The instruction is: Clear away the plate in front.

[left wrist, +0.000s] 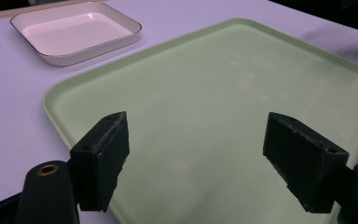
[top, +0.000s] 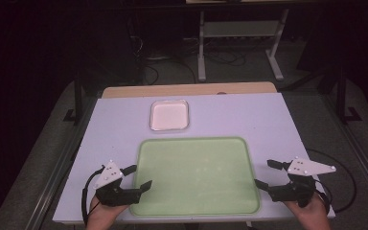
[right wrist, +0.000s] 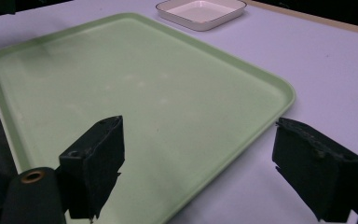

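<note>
My left gripper [top: 136, 176] stands wide open and empty, its jaws straddling the near-left rim of the green tray [top: 196, 177]. My right gripper [top: 267, 173], equally open and empty, sits just beside the tray's right edge, one jaw over the rim, the other over the table [top: 268, 120]. Beyond both, past the tray's far edge, lies the white dish [top: 169, 115]. Risk, as I judge it: uneven closure on the shallow rim could tilt or skid the tray toward the dish.
</note>
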{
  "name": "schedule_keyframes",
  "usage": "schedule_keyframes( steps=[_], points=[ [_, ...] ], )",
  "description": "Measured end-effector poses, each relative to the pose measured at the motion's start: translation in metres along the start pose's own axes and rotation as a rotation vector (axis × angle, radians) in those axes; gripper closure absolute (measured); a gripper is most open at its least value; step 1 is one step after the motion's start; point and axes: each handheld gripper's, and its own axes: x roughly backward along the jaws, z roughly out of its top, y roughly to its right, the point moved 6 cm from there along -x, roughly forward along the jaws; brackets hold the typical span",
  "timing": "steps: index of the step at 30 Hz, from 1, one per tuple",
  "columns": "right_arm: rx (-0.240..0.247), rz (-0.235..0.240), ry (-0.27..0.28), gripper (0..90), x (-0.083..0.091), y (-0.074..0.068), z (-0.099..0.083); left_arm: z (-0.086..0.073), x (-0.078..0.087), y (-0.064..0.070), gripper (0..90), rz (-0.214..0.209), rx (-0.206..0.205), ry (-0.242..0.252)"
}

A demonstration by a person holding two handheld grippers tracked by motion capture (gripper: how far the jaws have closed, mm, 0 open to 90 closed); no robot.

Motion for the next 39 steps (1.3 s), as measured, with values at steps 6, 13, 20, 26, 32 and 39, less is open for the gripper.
schedule_keyframes(
  steps=[6, 13, 20, 26, 32, 39],
  points=[
    [-0.01, -0.014, 0.007, 15.8, 0.006, 0.003, -0.002, 0.0, -0.004, -0.001, 22.4, -0.007, 0.008, -0.003],
    [-0.013, -0.017, 0.012, 15.8, 0.006, 0.004, -0.001, 0.004, -0.005, -0.003, 23.3, -0.011, 0.009, -0.01],
    [-0.018, -0.021, 0.011, 15.6, 0.006, 0.005, -0.001, 0.015, -0.007, -0.007, 23.8, -0.026, 0.017, -0.001],
    [-0.015, -0.02, 0.017, 15.4, 0.005, 0.005, 0.0, 0.025, -0.009, -0.006, 23.1, -0.022, 0.0, 0.018],
    [-0.02, -0.022, 0.021, 15.2, 0.007, 0.006, 0.0, 0.029, -0.01, -0.007, 22.8, -0.015, -0.002, 0.023],
    [-0.015, -0.03, 0.042, 14.9, 0.009, 0.006, 0.004, 0.034, -0.009, -0.009, 22.3, -0.006, -0.008, 0.04]
  ],
)
